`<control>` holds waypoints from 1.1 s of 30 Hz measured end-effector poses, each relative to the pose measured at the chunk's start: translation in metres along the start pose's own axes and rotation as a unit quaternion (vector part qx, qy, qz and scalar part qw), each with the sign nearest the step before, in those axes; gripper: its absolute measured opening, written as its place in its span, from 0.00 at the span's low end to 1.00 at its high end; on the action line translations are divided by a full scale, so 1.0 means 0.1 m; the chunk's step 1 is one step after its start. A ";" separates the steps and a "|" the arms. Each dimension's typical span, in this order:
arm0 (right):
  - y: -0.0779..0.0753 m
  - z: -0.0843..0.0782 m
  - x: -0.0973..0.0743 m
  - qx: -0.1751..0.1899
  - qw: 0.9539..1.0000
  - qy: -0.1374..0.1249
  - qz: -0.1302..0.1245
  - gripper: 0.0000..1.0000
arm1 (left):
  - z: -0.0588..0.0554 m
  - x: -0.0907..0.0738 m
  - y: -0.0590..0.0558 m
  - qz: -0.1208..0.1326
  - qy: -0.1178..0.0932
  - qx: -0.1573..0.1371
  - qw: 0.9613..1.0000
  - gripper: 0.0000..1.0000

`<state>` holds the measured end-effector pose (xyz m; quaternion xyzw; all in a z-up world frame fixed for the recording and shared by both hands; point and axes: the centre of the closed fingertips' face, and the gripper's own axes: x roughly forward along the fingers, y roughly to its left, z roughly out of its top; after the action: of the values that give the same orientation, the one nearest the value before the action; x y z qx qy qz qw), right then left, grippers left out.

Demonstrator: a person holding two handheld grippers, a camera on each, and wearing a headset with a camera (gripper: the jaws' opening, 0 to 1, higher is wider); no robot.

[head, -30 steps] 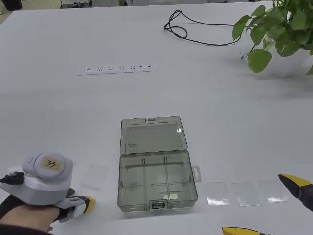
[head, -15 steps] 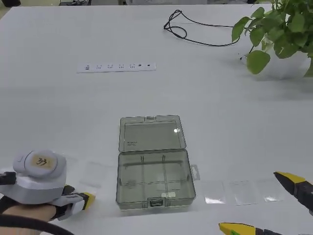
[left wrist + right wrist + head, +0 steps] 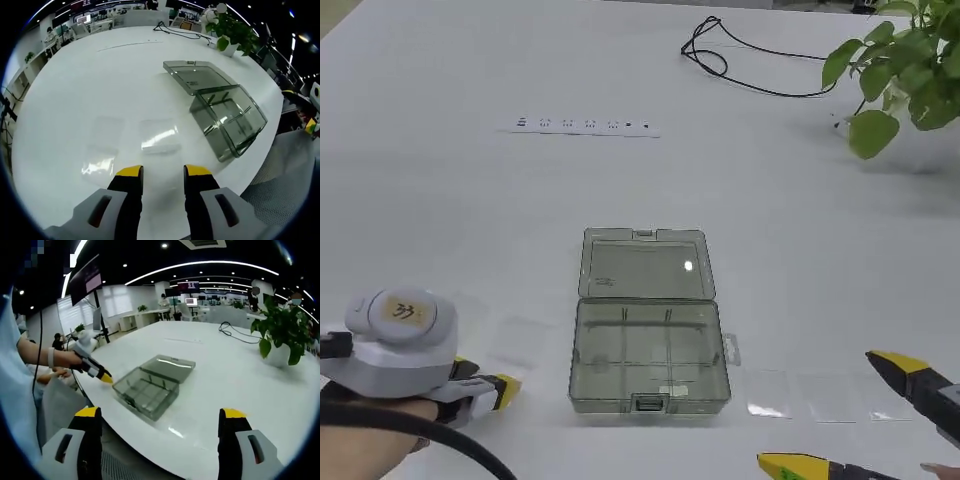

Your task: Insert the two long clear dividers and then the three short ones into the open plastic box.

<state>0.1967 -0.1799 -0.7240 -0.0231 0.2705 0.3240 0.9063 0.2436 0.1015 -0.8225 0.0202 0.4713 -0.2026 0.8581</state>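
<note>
While the box (image 3: 605,398) lies open, left tongs (image 3: 162,172) stand narrowly apart, seemingly empty, right tongs (image 3: 162,416) wide

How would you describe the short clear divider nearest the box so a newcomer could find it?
Start at the open grey box near the front edge of the table. On its right lies a row of three clear sheets; the wanted divider is the one closest to the box.

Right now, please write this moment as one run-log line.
plastic box: open | left gripper: jaws open, before two clear dividers | right gripper: jaws open, empty
</note>
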 end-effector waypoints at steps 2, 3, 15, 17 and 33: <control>0.01 0.02 0.02 -0.001 1.000 0.001 0.006 0.96 | 0.05 -0.04 -0.01 -0.002 -0.010 -0.003 1.000 0.30; 0.01 0.03 0.03 -0.001 1.000 0.002 0.008 0.96 | 0.08 -0.06 -0.02 -0.003 -0.015 -0.004 1.000 0.30; 0.09 0.21 0.23 -0.008 0.999 0.018 0.041 0.89 | 0.41 -0.25 -0.25 -0.025 -0.082 0.006 0.996 0.30; 0.14 0.27 0.28 -0.014 0.998 0.019 0.051 0.88 | 0.45 -0.27 -0.32 -0.033 -0.094 0.008 0.995 0.30; 0.44 0.55 0.68 -0.029 0.994 0.019 0.102 0.76 | 0.65 -0.24 -0.77 -0.072 -0.142 0.007 0.987 0.30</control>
<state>0.2404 -0.0940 -0.7056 -0.0276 0.2791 0.4220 0.8621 0.2557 0.0240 -0.7552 -0.0371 0.3434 -0.2677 0.8995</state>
